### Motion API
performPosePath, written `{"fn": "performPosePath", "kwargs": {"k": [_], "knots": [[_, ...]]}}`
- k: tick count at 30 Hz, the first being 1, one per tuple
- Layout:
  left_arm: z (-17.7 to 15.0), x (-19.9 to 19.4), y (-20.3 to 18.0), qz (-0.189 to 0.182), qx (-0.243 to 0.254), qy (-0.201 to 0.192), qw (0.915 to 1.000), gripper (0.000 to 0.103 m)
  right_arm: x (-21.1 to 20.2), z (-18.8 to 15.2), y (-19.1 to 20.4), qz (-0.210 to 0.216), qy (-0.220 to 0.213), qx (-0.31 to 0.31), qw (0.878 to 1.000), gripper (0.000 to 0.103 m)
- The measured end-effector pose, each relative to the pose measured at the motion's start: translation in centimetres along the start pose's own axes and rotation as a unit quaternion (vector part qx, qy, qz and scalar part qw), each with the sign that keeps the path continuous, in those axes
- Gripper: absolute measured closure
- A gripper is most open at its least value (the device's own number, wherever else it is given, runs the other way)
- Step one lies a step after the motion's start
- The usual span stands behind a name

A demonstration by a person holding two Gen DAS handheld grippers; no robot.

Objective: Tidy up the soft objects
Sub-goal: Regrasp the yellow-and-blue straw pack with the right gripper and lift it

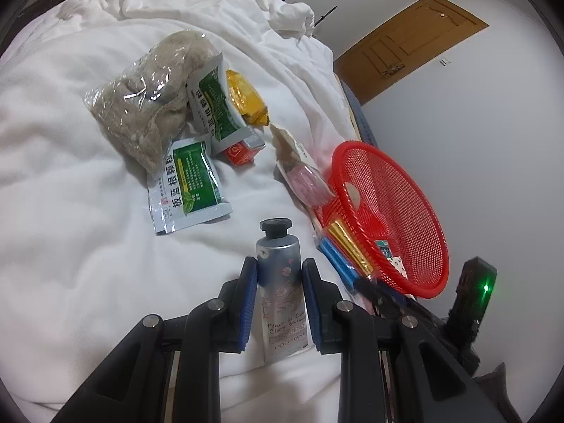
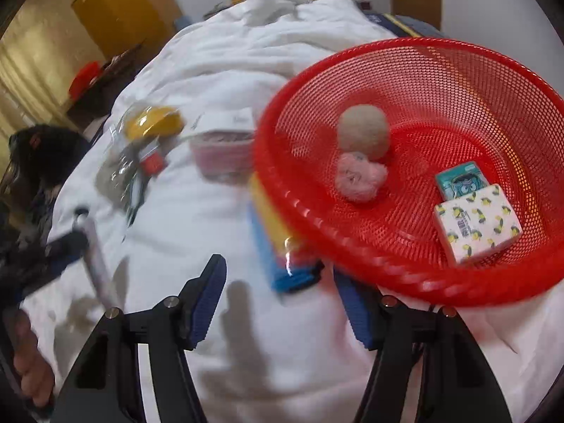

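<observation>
My left gripper [image 1: 279, 268] is shut on a grey hand cream tube [image 1: 282, 282] with a black cap, low over the white duvet [image 1: 70, 211]. The tube also shows blurred at the left of the right wrist view [image 2: 97, 261]. A red mesh basket [image 1: 416, 246] stands to its right; in the right wrist view its rim [image 2: 317, 232] holds a beige ball [image 2: 363, 132], a pink fluffy toy [image 2: 359, 176] and two tissue packs [image 2: 476, 222]. My right gripper [image 2: 282, 289] is open and empty, just before the basket's rim.
On the duvet lie a bagged beige fluffy item [image 1: 148, 95], two green sachets [image 1: 190, 183], a yellow packet [image 1: 246, 98], a small red box [image 1: 243, 149], a pink packet [image 1: 310, 183] and a pack of coloured sticks [image 1: 345, 250]. A wooden door [image 1: 405, 42] stands behind.
</observation>
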State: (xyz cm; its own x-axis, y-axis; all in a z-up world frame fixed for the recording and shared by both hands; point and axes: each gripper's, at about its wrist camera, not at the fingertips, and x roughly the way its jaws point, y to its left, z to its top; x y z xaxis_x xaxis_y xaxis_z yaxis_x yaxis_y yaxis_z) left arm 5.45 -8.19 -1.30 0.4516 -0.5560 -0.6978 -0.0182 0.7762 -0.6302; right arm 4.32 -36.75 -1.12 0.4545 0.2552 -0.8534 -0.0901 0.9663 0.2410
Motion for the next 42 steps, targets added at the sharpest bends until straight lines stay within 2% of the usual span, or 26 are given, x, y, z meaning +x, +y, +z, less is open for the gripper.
{"fn": "performPosePath", "kwargs": {"k": [2,5,7,8,11,15,22,23,25,28,30,33,35,37,42], "knots": [[-0.1,0.1,0.1,-0.002,0.000,0.003,1.0000,0.077,0.6,0.4,-0.4,0.005,-0.019,0.010,1.000,0.040],[0.0,0.3,0.3,-0.001,-0.003,0.004,1.0000,0.077,2.3,0.8,-0.8,0.022,-0.010,0.025,0.999,0.040],[0.0,0.3,0.4,-0.001,-0.004,0.003,1.0000,0.077,3.3,0.9,-1.1,0.039,-0.002,0.033,0.999,0.052],[0.0,0.4,0.3,0.000,-0.004,0.004,1.0000,0.077,3.8,0.8,-1.2,0.046,0.004,0.036,0.998,0.064],[0.0,0.5,0.3,-0.001,-0.002,0.005,1.0000,0.077,3.7,0.4,-1.0,0.049,-0.002,0.032,0.998,0.078],[0.0,0.6,0.5,-0.002,-0.007,0.006,1.0000,0.077,2.6,0.4,0.0,0.046,-0.028,0.007,0.999,0.083],[0.0,0.4,1.0,-0.007,-0.017,0.003,0.9998,0.077,0.7,0.0,3.2,0.078,-0.057,-0.067,0.993,0.088],[0.1,0.1,1.2,-0.007,-0.020,-0.001,0.9998,0.077,0.0,-0.1,4.0,0.094,-0.062,-0.086,0.990,0.088],[0.0,-0.3,1.3,-0.008,-0.020,-0.006,0.9998,0.077,-0.6,-0.5,5.4,0.110,-0.065,-0.118,0.985,0.087],[0.0,-0.5,1.5,-0.004,-0.019,-0.012,0.9997,0.077,1.0,-1.3,7.8,0.108,-0.002,-0.178,0.978,0.081],[0.0,-0.5,1.7,-0.006,-0.024,-0.012,0.9996,0.077,1.1,-1.7,8.5,0.093,-0.001,-0.198,0.976,0.063],[0.1,-0.6,2.1,-0.006,-0.033,-0.014,0.9993,0.077,-1.1,-1.8,8.8,0.088,-0.038,-0.222,0.970,0.040],[0.1,-0.5,2.4,-0.003,-0.036,-0.012,0.9993,0.077,-3.1,-1.7,8.9,0.075,-0.072,-0.241,0.965,0.039],[0.1,-0.2,2.8,-0.004,-0.042,-0.008,0.9991,0.077,-4.0,-1.0,9.1,0.073,-0.082,-0.247,0.963,0.035],[-0.1,0.3,3.3,-0.002,-0.049,-0.001,0.9988,0.077,0.0,1.5,10.5,0.077,-0.020,-0.267,0.960,0.034]]}}
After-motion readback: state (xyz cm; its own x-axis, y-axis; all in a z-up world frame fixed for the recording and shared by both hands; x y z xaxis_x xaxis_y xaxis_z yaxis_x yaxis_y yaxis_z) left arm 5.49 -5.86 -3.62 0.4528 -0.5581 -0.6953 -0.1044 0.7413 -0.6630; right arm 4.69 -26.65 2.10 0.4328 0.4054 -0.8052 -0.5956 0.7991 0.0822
